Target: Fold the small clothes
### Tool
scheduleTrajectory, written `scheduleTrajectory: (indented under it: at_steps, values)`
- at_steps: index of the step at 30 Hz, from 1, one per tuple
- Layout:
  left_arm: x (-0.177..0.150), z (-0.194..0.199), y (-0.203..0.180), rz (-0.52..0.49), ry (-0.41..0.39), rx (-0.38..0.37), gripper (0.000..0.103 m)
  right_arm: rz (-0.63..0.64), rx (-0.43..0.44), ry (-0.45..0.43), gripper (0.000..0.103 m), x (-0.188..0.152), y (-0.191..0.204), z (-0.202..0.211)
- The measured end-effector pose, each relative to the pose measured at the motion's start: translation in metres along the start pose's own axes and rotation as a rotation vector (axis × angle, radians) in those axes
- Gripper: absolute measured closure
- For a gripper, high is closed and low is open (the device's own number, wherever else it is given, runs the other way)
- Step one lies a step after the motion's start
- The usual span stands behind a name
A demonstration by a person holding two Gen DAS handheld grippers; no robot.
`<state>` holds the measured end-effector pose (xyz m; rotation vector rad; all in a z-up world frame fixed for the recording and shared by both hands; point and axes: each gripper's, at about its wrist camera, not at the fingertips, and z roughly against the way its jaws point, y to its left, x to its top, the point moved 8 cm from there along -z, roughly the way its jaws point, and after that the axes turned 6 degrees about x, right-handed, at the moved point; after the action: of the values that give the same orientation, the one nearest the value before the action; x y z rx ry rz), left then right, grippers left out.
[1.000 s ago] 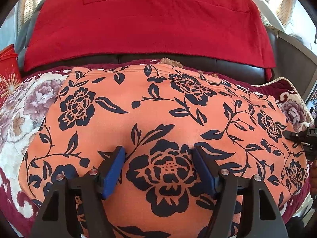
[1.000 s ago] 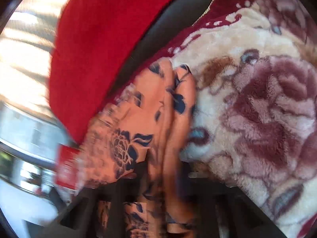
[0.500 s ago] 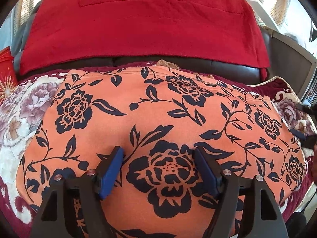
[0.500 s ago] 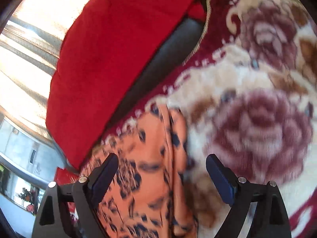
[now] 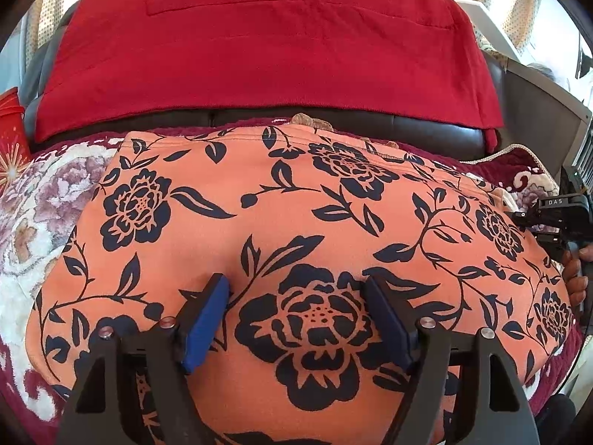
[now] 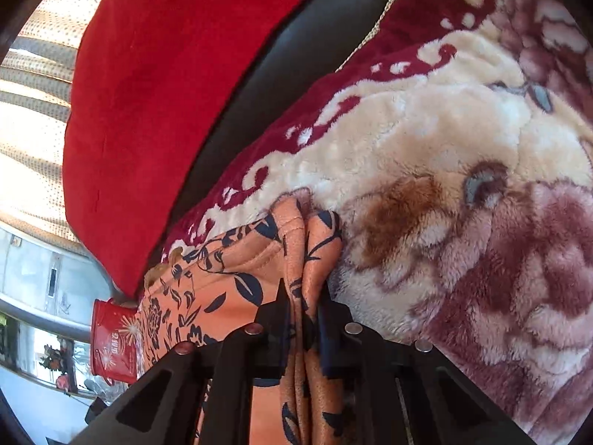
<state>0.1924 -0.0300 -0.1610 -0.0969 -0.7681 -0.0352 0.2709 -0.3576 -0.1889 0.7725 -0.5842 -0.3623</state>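
Note:
An orange garment with dark blue flowers lies spread on a plush floral blanket. My left gripper stands open low over its near middle, blue pads on either side of a big printed flower, and nothing is pinched. At the garment's right edge my right gripper shows, with a hand behind it. In the right wrist view the right gripper is closing on a bunched fold of the garment's edge, and the pads press the cloth on both sides.
A red cushion cover drapes the dark leather sofa back behind the garment. A red box stands at the far left. The blanket reaches past the garment on the right.
My right gripper let go of the garment's edge, opened wide, then came back and closed on the bunched edge again. The left gripper stayed in place, open.

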Motion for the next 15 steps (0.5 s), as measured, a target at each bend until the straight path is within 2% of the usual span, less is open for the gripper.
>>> scheduleTrajectory:
  at_steps: [5,7,15]
  values:
    - [0.000,0.000,-0.001,0.001,-0.008,-0.002,0.026,-0.085,0.116,0.021,0.088,0.001,-0.012,0.000]
    - [0.000,0.000,-0.001,0.001,-0.010,-0.003,0.026,-0.041,0.091,0.029,0.088,0.001,-0.008,0.000]
    - [-0.001,0.001,0.001,0.003,-0.015,-0.004,0.026,-0.005,0.040,0.006,0.091,0.001,0.000,0.000]
